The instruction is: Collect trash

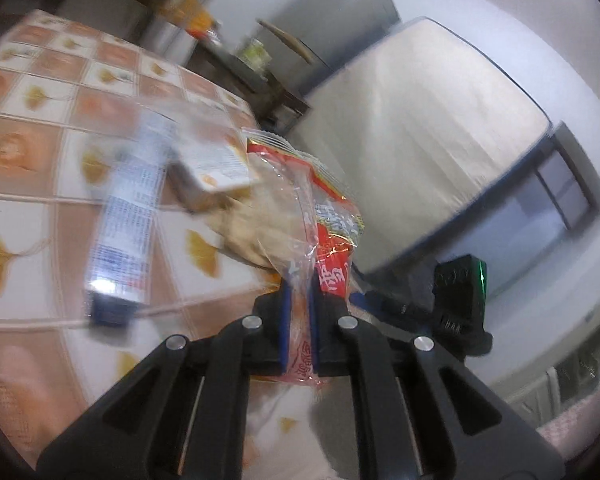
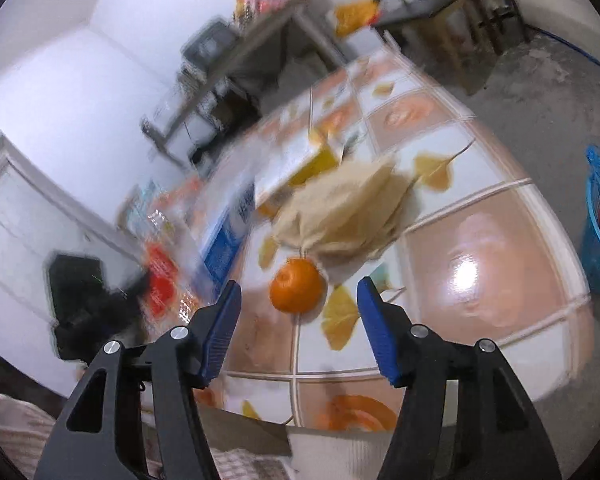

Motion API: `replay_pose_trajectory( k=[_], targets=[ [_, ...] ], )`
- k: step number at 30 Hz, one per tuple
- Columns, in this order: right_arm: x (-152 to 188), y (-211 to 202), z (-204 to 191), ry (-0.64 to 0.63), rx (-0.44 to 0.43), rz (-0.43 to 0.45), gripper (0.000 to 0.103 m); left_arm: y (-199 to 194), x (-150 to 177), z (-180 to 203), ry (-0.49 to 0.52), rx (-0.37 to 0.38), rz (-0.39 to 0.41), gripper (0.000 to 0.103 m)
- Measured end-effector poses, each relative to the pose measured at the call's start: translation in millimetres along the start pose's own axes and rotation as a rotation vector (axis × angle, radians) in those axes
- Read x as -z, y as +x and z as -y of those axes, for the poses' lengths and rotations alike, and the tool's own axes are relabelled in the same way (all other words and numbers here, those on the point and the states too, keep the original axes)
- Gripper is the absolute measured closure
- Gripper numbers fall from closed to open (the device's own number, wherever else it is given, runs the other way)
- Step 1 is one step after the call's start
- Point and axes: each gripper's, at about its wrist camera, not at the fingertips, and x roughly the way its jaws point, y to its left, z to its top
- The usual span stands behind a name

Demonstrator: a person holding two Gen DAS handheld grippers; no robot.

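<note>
While your left tool [image 1: 299, 288] pinches the crinkly red-and-clear plastic wrapper [image 1: 324, 216], your right tool [image 2: 296, 300] hangs spread over the round orange fruit [image 2: 298, 286] on the surface [image 2: 500, 264].

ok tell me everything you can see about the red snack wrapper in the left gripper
The red snack wrapper is crinkly plastic film, part clear, part red with white and yellow print, and has a serrated top edge. The left gripper is shut on it: both blue-padded fingers pinch its lower part, and the rest stands up from them over the patterned tablecloth. It looks flattened and creased. Through the clear part shows the beige crumpled paper behind it. In the right wrist view it is only a red blur.
</note>
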Motion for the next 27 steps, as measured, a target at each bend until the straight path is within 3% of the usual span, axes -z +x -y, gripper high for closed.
replay_pose_trajectory(
  k=[3,10,16,27],
  targets=[
    [-2,28,-21,-0.067,0.068,-0.039,0.038,-16,-5,-13,-0.013,-0.034,0.027,0.097],
    [-1,57,-40,-0.139,0.157,-0.062,0.038,-17,-8,-20,-0.006,-0.061,0.029,0.097],
    [4,65,-31,-0.105,0.200,-0.089,0.065,-11,0,-20,0.001,-0.064,0.010,0.097],
    [7,49,-23,-0.056,0.158,-0.055,0.077,0,-1,-16,0.010,-0.066,-0.007,0.097]
  ],
)
